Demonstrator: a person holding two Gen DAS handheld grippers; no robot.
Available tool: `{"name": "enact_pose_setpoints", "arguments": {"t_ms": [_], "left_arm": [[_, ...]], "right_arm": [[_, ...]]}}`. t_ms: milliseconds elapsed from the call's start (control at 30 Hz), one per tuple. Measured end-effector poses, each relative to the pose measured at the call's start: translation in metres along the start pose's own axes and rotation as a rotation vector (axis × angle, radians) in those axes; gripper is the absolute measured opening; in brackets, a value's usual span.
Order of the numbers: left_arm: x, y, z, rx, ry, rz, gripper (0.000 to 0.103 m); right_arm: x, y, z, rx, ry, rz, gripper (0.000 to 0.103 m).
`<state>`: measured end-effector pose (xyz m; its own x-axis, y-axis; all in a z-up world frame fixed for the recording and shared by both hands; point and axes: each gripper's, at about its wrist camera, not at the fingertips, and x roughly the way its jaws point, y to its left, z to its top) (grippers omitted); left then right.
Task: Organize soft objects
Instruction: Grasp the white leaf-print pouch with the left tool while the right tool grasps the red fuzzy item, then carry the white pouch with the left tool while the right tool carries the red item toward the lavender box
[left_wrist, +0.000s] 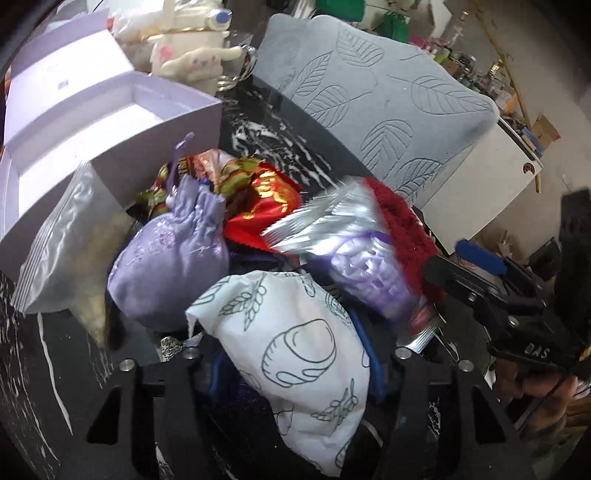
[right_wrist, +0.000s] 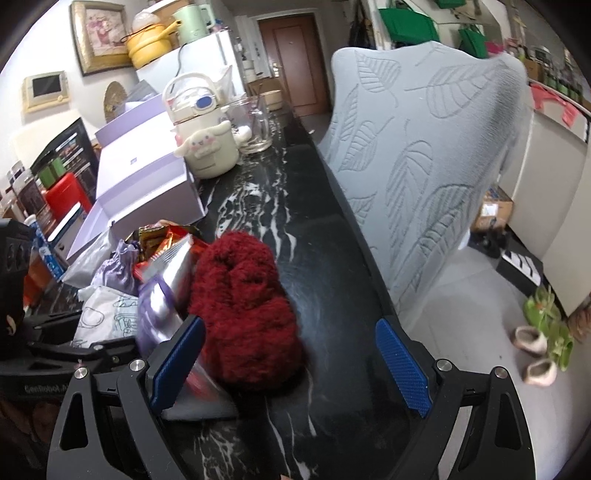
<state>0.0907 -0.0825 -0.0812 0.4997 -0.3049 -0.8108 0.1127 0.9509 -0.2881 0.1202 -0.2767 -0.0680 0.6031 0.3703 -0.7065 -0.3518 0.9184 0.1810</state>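
A pile of soft things lies on the black marble counter (right_wrist: 295, 229). In the left wrist view a white printed pouch (left_wrist: 295, 354) lies between the fingers of my left gripper (left_wrist: 291, 373), which looks shut on it. Beyond it are a lilac drawstring pouch (left_wrist: 173, 251), a red and gold packet (left_wrist: 266, 199), a silver and purple foil bag (left_wrist: 354, 251) and a dark red fluffy item (left_wrist: 402, 229). My right gripper (right_wrist: 291, 365) is open, its blue pads (right_wrist: 402, 365) on either side of the near end of the red fluffy item (right_wrist: 243, 310).
An open lilac box (left_wrist: 88, 129) stands at the left, a clear zip bag (left_wrist: 62, 243) leaning on it. A cream plush-faced kettle (right_wrist: 207, 140) and a glass jug (right_wrist: 255, 125) stand behind. A grey leaf-pattern chair back (right_wrist: 424, 155) borders the counter's right edge.
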Motion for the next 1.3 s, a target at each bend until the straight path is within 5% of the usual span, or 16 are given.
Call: {"name": "enact_pose_setpoints", "arguments": {"t_ms": [167,367,500,600,867,1300], "left_arm": [[-0.004,-0.003,0.0,0.035,-0.016,0.004,0.053],[-0.01,0.006,-0.002,0.02,-0.017,0.012,0.052],[-0.019,0.01,-0.008,0.02,-0.032,0.03,0.052],[-0.023,0.011,-0.009,0.014,-0.039,0.033,0.052],[-0.037,0.009,-0.018,0.022,-0.076,0.037,0.052],[-0.067,0.008,-0.036,0.028,-0.139,0.034,0.052]], "right_arm": [[0.016,0.006,0.007,-0.034,0.027,0.038,0.094],[0.035,0.008,0.003,-0.019,0.092,0.121,0.078],[0.03,0.012,0.0,-0.013,0.067,0.145,0.046],[0.022,0.015,-0.002,-0.023,0.034,0.105,0.038],[-0.008,0.014,-0.009,0.002,-0.036,0.023,0.036],[-0.042,0.039,-0.025,-0.023,-0.075,0.033,0.036]]}}
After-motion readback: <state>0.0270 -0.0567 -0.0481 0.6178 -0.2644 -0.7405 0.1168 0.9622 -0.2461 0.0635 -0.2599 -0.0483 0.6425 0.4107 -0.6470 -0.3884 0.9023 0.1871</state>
